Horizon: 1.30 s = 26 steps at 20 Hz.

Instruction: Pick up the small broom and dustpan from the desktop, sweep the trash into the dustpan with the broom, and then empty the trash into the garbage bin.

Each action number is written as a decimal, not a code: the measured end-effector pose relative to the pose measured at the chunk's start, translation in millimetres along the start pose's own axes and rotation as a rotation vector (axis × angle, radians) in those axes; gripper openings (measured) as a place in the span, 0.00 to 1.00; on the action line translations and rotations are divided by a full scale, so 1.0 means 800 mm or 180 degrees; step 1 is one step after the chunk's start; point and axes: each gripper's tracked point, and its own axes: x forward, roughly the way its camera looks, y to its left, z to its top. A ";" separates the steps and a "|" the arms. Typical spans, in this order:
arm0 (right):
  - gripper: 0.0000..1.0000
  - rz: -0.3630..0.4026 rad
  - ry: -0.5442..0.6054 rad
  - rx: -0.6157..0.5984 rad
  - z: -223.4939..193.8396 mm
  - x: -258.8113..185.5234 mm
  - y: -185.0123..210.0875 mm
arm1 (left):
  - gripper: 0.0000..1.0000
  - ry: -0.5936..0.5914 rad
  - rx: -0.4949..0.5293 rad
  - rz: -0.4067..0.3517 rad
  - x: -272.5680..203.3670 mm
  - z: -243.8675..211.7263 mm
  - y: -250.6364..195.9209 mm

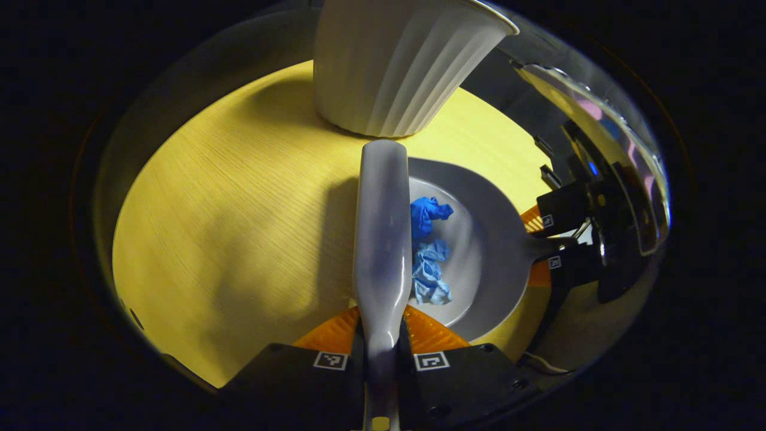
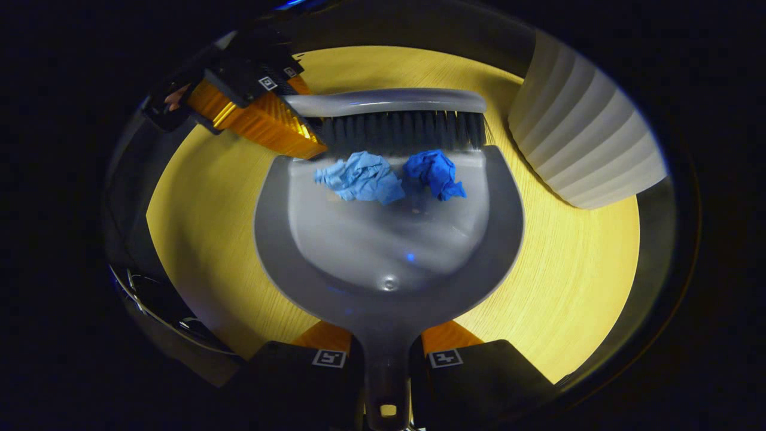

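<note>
grey dustpan (image 2: 389,263), blue trash (image 2: 392,176), yellow desktop (image 2: 568,287)

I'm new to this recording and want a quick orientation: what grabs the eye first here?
Two crumpled blue paper wads lie just inside the grey dustpan, pressed there by the broom at its lip. The left gripper holds the broom, the right gripper the dustpan handle. A ribbed white bin stands on the yellow desktop.

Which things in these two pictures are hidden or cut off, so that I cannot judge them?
- Bin inside: the left gripper view sees its outer wall; the right gripper view cuts it at the edge.
- Broom bristles: hidden under its back in the left gripper view.
- Dustpan handle end: covered by the right gripper.
- Whether the dustpan's front lip touches the table: the paper balls and bristles hide it.
</note>
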 end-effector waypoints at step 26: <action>0.35 -0.0962 -0.0741 0.1324 0.034 -0.290 -0.126 | 0.26 -0.0439 -0.1764 0.1017 -0.014 -0.166 0.091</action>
